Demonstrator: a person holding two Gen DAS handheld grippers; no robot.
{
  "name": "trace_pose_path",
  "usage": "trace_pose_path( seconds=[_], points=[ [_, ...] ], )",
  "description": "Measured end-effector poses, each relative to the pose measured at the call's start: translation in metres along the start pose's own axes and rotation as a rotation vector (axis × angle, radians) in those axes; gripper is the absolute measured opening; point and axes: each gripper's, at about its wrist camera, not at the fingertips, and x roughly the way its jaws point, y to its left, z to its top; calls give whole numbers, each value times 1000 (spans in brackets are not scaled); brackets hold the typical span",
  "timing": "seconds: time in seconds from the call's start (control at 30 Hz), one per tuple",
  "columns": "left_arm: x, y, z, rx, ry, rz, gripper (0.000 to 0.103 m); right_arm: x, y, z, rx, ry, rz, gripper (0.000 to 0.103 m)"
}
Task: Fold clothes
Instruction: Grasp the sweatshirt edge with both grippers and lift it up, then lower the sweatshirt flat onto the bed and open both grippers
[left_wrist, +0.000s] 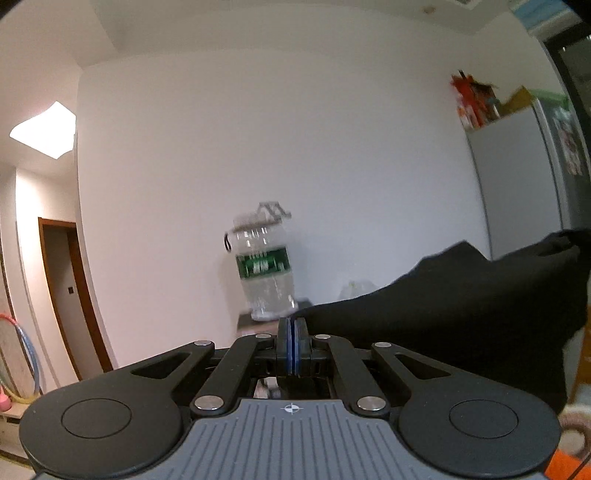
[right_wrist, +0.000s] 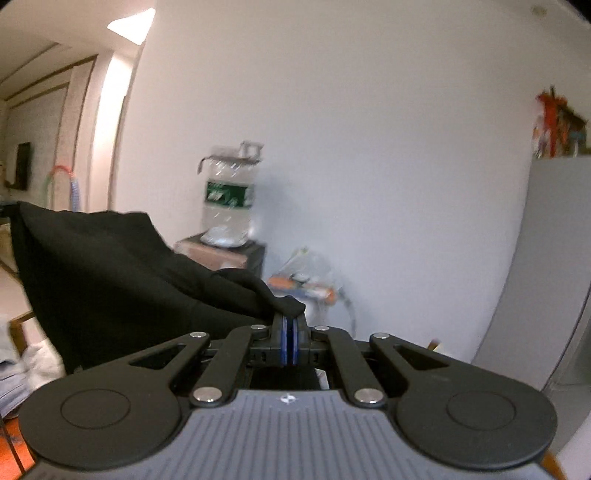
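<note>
Garment (left_wrist: 461, 306), black, hangs stretched in front of the bottle (left_wrist: 264, 273), pinched by left gripper (left_wrist: 292, 332) and right gripper (right_wrist: 289, 328), likely to spread it for folding

a home, by the look of it: plain white walls, a wood-framed doorway (left_wrist: 62, 295), a grey fridge (left_wrist: 517, 177) with boxes and packets (left_wrist: 476, 101) stacked on top, a big water jug (right_wrist: 229, 199) on a low cabinet (right_wrist: 236, 254), and hula hoops (left_wrist: 22, 354) leaning in the hall.
</note>
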Motion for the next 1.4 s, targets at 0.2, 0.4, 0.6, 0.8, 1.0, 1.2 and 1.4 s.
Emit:
trace_pose_path(
  seconds=[0.2,0.4,0.6,0.8,1.0,1.2,1.4],
  points=[
    [-47,-27,-77,82,159,-70,4,-12,24,-88,12,157,65,4],
    [-85,-42,-175,45,391,-160,4,-21,59,-199,81,351,101,4],
    [-115,-51,-263,3,579,-209,4,-64,114,-315,146,530,101,4],
    [-153,-67,-325,39,687,-239,4,-95,157,-388,129,635,78,4],
    [-172,-66,-364,37,766,-237,3,-105,193,-434,71,700,56,4],
    [-176,-64,-377,25,786,-271,6,-104,201,-457,35,791,70,8],
    [-174,-65,-371,-2,777,-333,13,-113,202,-424,50,775,131,19]
  ],
)
